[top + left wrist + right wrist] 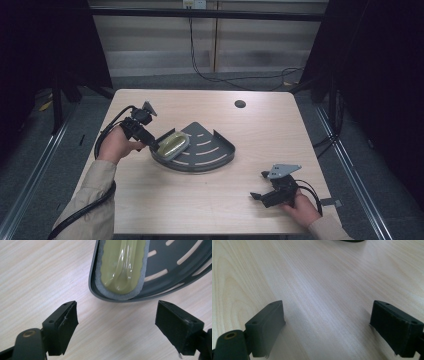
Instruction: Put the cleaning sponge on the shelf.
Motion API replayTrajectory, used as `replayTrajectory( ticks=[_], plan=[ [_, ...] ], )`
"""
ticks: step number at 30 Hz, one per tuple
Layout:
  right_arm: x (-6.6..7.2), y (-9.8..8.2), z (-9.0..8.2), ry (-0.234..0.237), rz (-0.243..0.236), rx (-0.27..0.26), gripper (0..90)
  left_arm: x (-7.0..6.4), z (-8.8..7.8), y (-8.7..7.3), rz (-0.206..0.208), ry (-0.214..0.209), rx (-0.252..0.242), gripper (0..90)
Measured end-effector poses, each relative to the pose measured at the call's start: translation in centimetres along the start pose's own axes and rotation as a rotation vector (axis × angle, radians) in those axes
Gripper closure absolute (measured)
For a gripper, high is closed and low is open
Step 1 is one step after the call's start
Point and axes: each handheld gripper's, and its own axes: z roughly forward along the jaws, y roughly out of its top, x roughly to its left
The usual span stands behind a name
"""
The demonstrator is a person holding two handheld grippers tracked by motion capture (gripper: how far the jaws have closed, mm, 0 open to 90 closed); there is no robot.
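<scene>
Closest to the camera in the high view is the right gripper (259, 196), sitting low over the near right part of the table (200, 210) with the person's right hand (301, 207) wrapped around the back of it and the grey three-cornered plate on top. Its own view has both black jaws spread wide with nothing but bare light wood grain between them, so it's open and not holding anything, well apart from everything else. Moving up and left, a beige sleeve (92, 197) comes in from the bottom edge with a thick black cable running along it, and the left hand (116, 145) holds the left gripper (154, 144) pointed at the near-left edge of the rack. From the left gripper view (116, 320) the jaws are spread wide too, with only tabletop in the gap; the pads aren't touching anything. Just ahead of them is a dark grey quarter-round corner shelf tray (175, 272) with slots cut in its floor and a low raised rim, lying flat around the middle of the table. Inside it, tucked against the rounded left end, is a yellow-green sponge with a grey backing, sealed in shiny clear wrap (122, 265); it lies flat on the tray floor right at the rim, just beyond the open jaw tips. Farther back there's a round cable hole (240, 104) in the tabletop, and past the far edge a black cable (235, 77) loops over the grey floor.
</scene>
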Motion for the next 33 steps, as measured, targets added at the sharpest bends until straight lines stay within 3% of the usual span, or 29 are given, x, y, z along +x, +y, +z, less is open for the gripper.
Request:
replayTrajectory(
  ticks=[16, 33],
  plan=[
    [0.0, 0.0, 0.0, 0.001, 0.001, 0.003, 11.4, 0.8, 0.4, -3.1, -0.024, -0.009, -0.019, 18.0],
    [0.0, 0.0, 0.0, 0.001, 0.0, 0.003, 11.4, 1.4, 2.9, -6.8, -0.046, -0.042, -0.019, 18.6]
  ],
)
